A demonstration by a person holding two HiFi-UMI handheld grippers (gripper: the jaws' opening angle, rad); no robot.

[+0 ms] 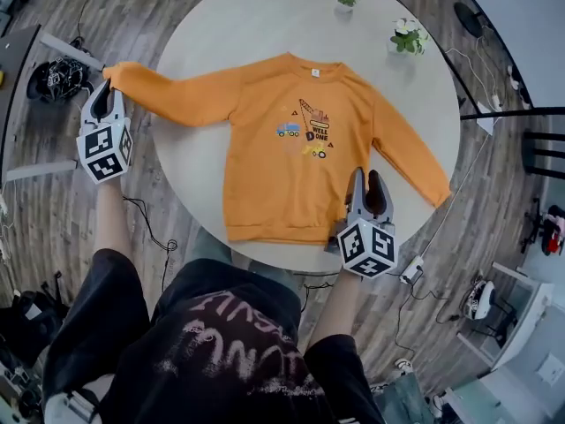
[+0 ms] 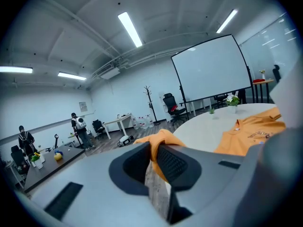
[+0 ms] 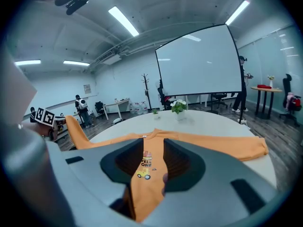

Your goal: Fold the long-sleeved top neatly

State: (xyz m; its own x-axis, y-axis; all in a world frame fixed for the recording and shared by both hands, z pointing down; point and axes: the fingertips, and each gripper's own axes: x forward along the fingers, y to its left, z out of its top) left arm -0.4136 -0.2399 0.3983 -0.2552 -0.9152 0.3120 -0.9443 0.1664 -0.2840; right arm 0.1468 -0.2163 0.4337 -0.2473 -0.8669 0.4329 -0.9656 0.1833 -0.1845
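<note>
Right gripper, jaws wide, seemingly empty, over top; left gripper pinches sleeve; plants beyond.

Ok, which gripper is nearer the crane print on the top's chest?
Right. The right gripper is over the orange top near its hem, just below the crane print. The left gripper is beyond the table edge, clamped on the sleeve cuff.

One orange long-sleeved top, one round table, two potted plants, two grippers, left gripper and right gripper, one projection screen, one coat stand, perhaps three distant people
</note>
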